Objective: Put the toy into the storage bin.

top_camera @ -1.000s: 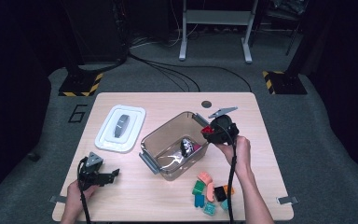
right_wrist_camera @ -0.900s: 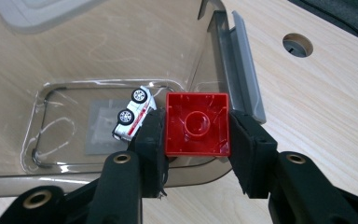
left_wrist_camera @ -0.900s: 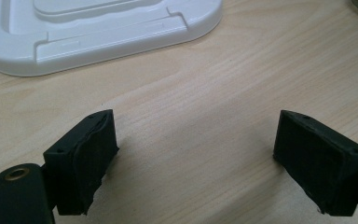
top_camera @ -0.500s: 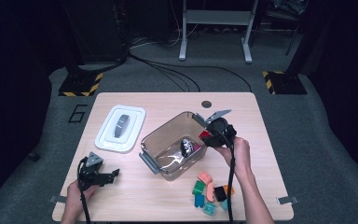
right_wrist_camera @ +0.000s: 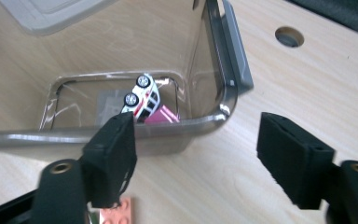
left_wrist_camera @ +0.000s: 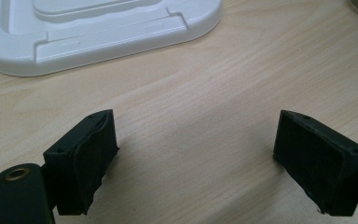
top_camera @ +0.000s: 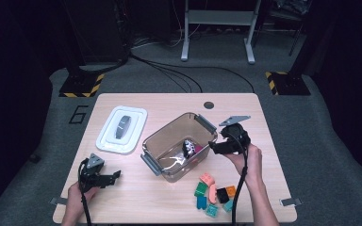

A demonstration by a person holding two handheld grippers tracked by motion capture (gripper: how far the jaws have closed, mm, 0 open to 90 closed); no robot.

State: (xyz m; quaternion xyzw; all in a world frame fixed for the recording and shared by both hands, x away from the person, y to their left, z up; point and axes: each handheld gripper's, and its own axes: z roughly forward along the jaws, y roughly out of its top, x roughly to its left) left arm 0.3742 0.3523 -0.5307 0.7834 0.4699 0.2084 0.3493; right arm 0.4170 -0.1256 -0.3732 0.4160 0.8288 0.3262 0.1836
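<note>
A clear plastic bin stands in the middle of the table. Inside it lie a white toy car on its side and a pink brick. My right gripper hangs just off the bin's right rim; its jaws have just been opening and nothing is between them. Loose coloured bricks lie in front of that hand. My left gripper rests open near the front left of the table, its jaws over bare wood.
The bin's white lid lies flat at the left, just ahead of the left gripper. A round hole sits in the table near its far edge. A salmon brick lies under the right gripper.
The right gripper's jaws have spread apart and drawn back right from over the bin; the pink-red piece seen at them earlier now lies in the bin. The left gripper has not moved.
</note>
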